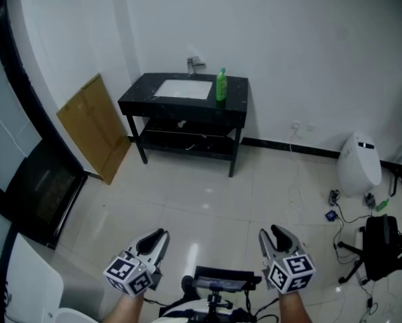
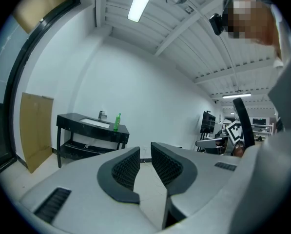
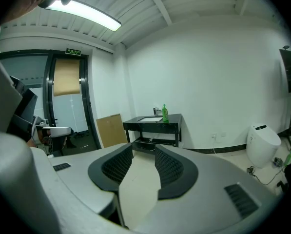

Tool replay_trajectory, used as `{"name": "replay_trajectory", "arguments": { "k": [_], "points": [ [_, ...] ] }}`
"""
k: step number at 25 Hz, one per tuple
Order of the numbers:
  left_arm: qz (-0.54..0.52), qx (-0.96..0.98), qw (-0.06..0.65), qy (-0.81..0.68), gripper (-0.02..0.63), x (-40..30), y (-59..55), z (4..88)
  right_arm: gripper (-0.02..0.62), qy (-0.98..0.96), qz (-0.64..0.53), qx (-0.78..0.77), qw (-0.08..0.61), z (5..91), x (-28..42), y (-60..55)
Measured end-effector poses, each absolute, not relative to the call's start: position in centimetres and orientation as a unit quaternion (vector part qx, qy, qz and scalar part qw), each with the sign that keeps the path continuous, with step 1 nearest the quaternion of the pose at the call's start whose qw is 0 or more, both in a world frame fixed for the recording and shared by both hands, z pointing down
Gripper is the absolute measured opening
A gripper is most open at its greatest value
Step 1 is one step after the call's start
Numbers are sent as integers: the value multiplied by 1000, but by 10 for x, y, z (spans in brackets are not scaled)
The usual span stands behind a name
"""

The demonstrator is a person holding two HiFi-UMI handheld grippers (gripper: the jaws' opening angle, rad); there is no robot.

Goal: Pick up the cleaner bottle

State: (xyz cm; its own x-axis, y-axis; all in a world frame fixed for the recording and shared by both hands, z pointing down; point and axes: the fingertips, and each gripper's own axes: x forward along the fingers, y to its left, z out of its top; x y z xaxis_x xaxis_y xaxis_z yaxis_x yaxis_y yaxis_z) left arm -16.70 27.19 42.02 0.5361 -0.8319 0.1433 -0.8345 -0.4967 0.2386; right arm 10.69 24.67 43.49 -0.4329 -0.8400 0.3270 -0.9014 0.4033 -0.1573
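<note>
Ahead of the left gripper point(image 1: 155, 239) and right gripper point(image 1: 276, 235), status: the bottle point(image 1: 221, 86) is not yet reached. It stands upright on the stand point(image 1: 135, 103), well apart from both tools. Judged at the very start: approach, grip and lift all remain.
Floor point(image 1: 207, 187): bare pale tile between the tools and the stand. The widest free lane runs straight ahead.
Wall point(image 1: 302, 46): white, directly behind the stand. It ends any forward travel past the bottle.
Door point(image 1: 42, 180): dark-framed glass, far to the left of the left gripper. It is no concern on a straight line.
Stand: black top with open shelves below. Its front edge is likely the first hard edge the tools will meet.
Board point(image 1: 93, 126): brown, leaning on the wall left of the stand, clear of the lane.
Bin point(image 1: 359, 167): white, at the wall ahead and to the right of the right gripper.
Cables point(image 1: 345, 214): loose on the floor to the right of the right gripper, beside a black item I cannot identify. Judged best to keep left of them.
Basin point(image 1: 184, 88): white, sunk in the top, just left of the bottle.
Left gripper: jaws slightly apart, nothing between them. The bottle lies ahead, left of the gap.
Right gripper: jaws apart, nothing between them. The bottle lies ahead, a little right of the gap.
Bottle: green, towards the right end of the top, with bare top on its right.
Tap point(image 1: 194, 64): behind the basin, well left of the bottle and out of the way of a frontal grip.
</note>
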Motion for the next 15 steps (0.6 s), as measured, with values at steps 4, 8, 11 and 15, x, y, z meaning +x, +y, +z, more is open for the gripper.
{"name": "replay_trajectory", "arguments": {
  "k": [4, 8, 11, 15],
  "points": [
    [3, 871, 141, -471, 57, -194, 244, 419, 140, -825, 149, 535, 103, 428, 81, 224],
    [3, 874, 140, -464, 57, -218, 215, 418, 140, -820, 144, 544, 105, 423, 57, 201],
    [6, 878, 140, -458, 57, -231, 200, 418, 140, -815, 143, 552, 100, 421, 42, 188],
    [7, 883, 144, -446, 57, -241, 185, 420, 140, -812, 140, 558, 98, 418, 26, 173]
  ]
}}
